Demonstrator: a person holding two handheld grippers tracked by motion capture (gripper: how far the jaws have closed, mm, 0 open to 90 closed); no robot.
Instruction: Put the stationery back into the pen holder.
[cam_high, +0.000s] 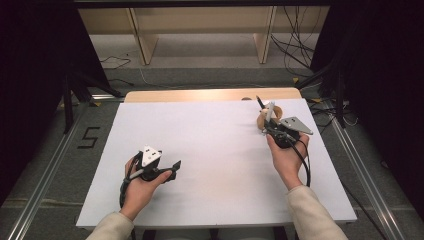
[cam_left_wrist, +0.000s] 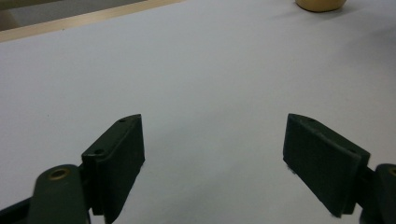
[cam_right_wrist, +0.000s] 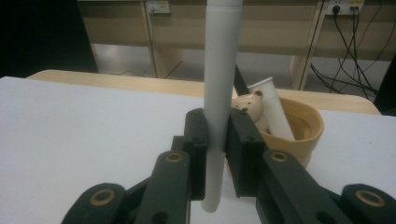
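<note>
Clamping an upright white pen (cam_right_wrist: 219, 93), top cut off, our right gripper (cam_right_wrist: 218, 154) hangs beside the wooden bowl (cam_right_wrist: 303, 126), which holds a second white pen (cam_right_wrist: 275, 109) and a half-hidden bear figure (cam_right_wrist: 250, 107). Our left gripper (cam_left_wrist: 212, 154) rests wide open, holding nothing, over the white table (cam_high: 210, 145).

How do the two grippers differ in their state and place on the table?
The left gripper has its jaws spread wide with nothing between them; the right gripper is shut on a white tube, held upright. The left gripper sits over bare white table near the person; the right gripper is farther out, beside a wooden bowl holding another white tube and a small bear figure. Both have black jaws and are held in a hand.
</note>
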